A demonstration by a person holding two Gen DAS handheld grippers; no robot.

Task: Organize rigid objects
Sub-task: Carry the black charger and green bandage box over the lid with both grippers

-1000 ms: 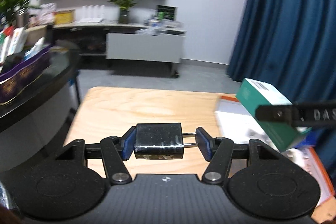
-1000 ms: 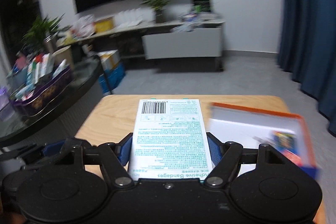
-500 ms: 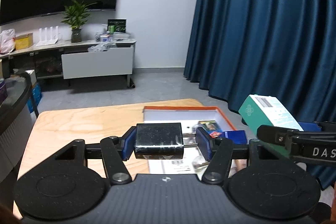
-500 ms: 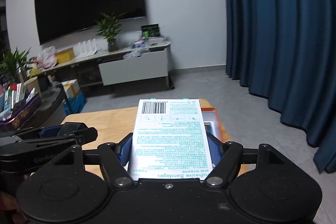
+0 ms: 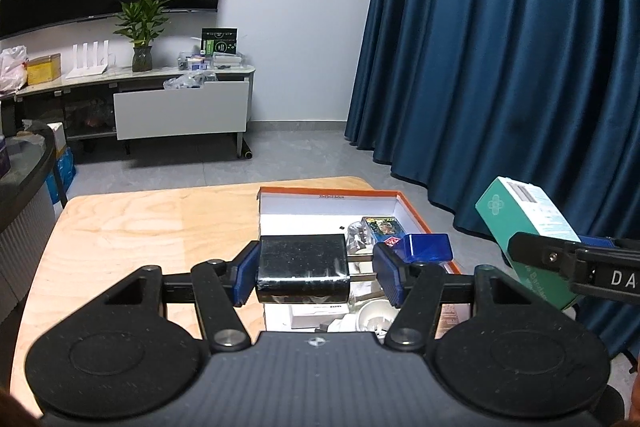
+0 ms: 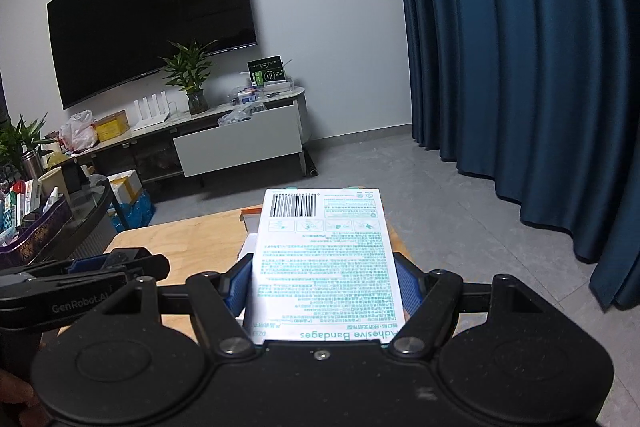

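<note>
My left gripper (image 5: pixel 316 273) is shut on a black plug adapter (image 5: pixel 302 267), held by its body and metal prongs above the near end of an orange-rimmed white box (image 5: pixel 328 191) on the wooden table (image 5: pixel 140 227). The box holds a blue block (image 5: pixel 430 247), a small printed pack (image 5: pixel 380 226) and white items. My right gripper (image 6: pixel 322 285) is shut on a white and green adhesive bandage box (image 6: pixel 324 259), held in the air right of the orange box; it also shows in the left wrist view (image 5: pixel 524 223). The left gripper shows in the right wrist view (image 6: pixel 100 277).
Blue curtains (image 5: pixel 500 67) hang at the right. A TV cabinet (image 5: pixel 180 107) with a plant stands at the far wall under a large screen. A dark round glass table (image 6: pixel 60 227) with a purple tray of items is at the left.
Both grippers swung to the right with their loads. The orange box has come under the left gripper, and the table's left side has left the views.
</note>
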